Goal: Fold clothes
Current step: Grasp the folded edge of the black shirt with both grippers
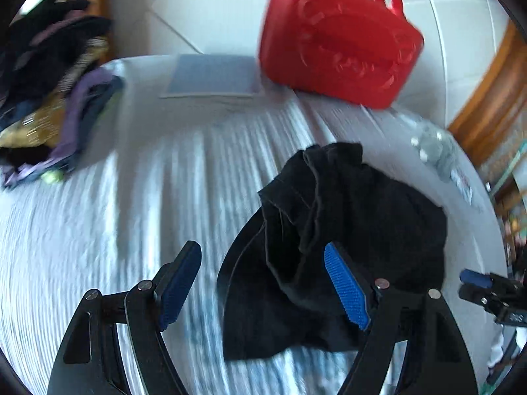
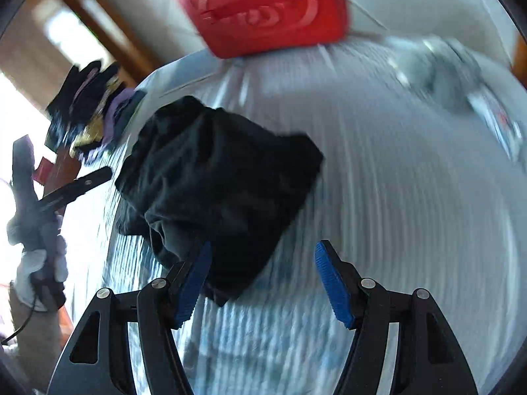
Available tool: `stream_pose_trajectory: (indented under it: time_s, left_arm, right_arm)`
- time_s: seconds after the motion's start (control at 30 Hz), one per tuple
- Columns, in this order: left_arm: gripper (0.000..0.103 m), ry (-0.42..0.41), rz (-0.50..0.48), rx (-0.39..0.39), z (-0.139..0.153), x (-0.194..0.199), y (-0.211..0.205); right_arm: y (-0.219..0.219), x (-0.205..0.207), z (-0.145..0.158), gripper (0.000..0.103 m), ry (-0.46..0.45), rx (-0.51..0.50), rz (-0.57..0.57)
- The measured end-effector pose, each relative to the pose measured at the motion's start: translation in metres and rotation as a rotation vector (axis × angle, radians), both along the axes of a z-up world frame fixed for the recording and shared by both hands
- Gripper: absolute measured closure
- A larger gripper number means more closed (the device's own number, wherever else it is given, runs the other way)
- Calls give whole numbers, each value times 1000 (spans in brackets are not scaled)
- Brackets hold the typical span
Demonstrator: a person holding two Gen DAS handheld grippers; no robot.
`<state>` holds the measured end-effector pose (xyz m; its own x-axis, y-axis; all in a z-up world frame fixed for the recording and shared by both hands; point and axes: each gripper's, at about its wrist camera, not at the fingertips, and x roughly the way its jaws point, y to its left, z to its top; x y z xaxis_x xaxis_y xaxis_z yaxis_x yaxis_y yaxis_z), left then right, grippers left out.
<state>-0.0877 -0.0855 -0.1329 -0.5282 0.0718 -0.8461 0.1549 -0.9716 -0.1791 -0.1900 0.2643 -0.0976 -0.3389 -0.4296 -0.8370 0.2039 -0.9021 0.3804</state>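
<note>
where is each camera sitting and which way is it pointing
Left wrist: on the left tongs, open, looking along them over the striped table at the black garment; right tongs at right edge.
Right wrist: on the right tongs, open, facing the same garment from its other side; a gloved hand holds the left tongs at left.
Shared: garment, red bag, clothes pile.
</note>
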Motion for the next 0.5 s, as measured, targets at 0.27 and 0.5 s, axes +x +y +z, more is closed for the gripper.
stream_pose_trajectory:
  time_s: [0.27, 0.5]
  left_arm:
    - [38, -43, -204, 20, -29, -31, 12]
    - [92, 32, -115, -28, 4, -24, -15]
  right_arm:
    - [-36, 32, -21, 37, -5, -36, -124]
    - [-56, 19, -21, 89, 44, 115, -157]
